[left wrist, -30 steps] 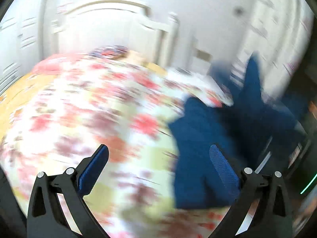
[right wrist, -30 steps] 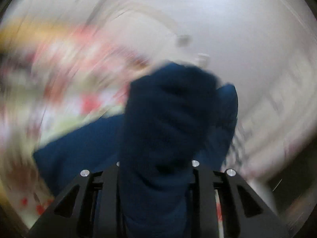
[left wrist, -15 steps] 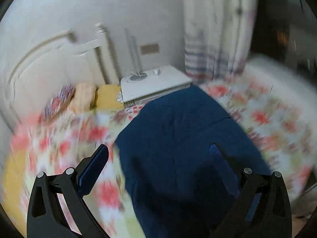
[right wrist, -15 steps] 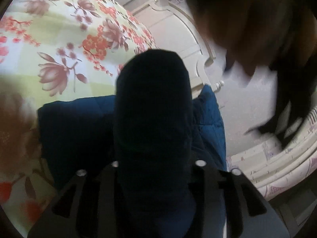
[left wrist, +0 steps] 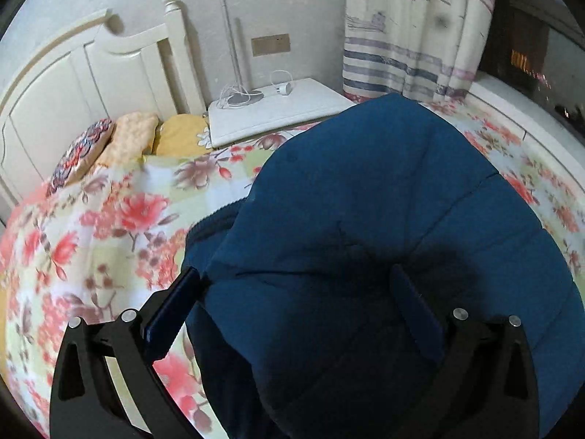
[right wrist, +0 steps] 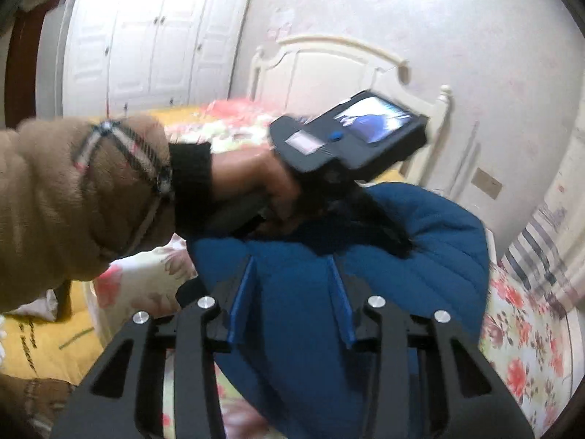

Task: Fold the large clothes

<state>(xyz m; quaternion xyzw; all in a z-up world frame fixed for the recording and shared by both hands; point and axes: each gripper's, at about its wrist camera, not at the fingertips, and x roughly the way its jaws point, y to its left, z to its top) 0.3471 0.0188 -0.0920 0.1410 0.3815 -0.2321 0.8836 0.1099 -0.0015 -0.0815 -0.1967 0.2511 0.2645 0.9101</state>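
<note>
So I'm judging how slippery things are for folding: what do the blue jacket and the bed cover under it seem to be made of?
The blue jacket looks like padded, quilted synthetic cloth with a matte finish: stitched seams split it into puffy panels. The bed cover looks like thin printed woven fabric, cotton or a blend, with a flat floral pattern and little sheen. Neither can be told for sure from the look alone.

The left claw [left wrist: 296, 303] has swung from the flowered bed [left wrist: 109, 226] over the blue jacket [left wrist: 384, 219], which now fills its view from 3 to 7 o'clock. The right claw [right wrist: 290, 292] no longer clamps a bunch of jacket; its jaws, just closing a little, stand apart over flat fabric.
</note>
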